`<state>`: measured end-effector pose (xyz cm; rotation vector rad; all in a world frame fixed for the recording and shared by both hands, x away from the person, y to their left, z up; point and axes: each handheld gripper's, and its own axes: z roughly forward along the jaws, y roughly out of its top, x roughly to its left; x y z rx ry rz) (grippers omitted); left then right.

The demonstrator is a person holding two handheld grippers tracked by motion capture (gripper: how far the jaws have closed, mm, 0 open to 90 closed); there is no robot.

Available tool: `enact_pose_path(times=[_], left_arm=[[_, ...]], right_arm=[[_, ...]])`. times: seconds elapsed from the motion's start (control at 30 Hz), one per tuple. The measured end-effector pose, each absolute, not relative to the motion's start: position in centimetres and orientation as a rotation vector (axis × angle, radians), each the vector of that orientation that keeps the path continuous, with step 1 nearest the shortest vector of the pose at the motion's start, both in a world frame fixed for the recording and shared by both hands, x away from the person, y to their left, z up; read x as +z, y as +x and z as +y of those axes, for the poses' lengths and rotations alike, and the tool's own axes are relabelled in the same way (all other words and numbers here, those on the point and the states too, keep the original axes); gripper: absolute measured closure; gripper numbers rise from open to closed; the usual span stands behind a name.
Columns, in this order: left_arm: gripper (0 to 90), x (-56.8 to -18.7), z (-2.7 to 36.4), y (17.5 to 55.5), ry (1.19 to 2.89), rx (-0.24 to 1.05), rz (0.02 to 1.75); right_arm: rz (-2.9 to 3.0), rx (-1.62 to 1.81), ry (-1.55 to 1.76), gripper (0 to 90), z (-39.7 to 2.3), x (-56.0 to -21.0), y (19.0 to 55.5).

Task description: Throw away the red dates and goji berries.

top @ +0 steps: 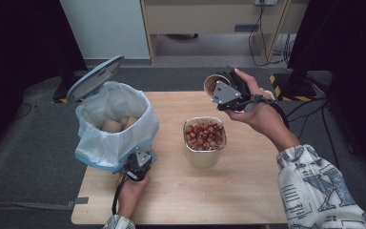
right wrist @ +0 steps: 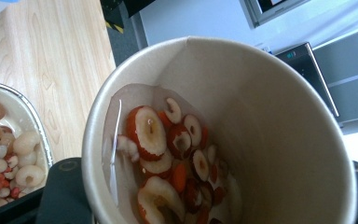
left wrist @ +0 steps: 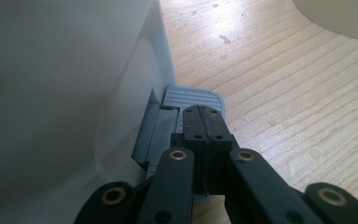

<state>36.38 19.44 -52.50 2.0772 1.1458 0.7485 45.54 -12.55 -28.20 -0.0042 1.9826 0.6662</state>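
Wooden table, grey floor. Right gripper clamped on paper cup; left gripper closed, on bin pedal.

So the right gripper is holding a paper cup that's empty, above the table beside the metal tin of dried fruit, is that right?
Not quite. The paper cup is not empty: the right gripper view shows sliced dried fruit inside it. The rest stands: the right gripper holds it above the table, beside the metal tin.
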Motion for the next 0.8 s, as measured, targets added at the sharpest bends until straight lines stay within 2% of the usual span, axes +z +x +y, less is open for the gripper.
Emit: enact_pose_path(times=[0.8], left_arm=[[89.2, -52.50, 19.49, 36.40, 2.073, 0.742, 1.147]], right_arm=[[1.960, 0.639, -0.077, 32.6, -12.61, -27.60, 45.73]])
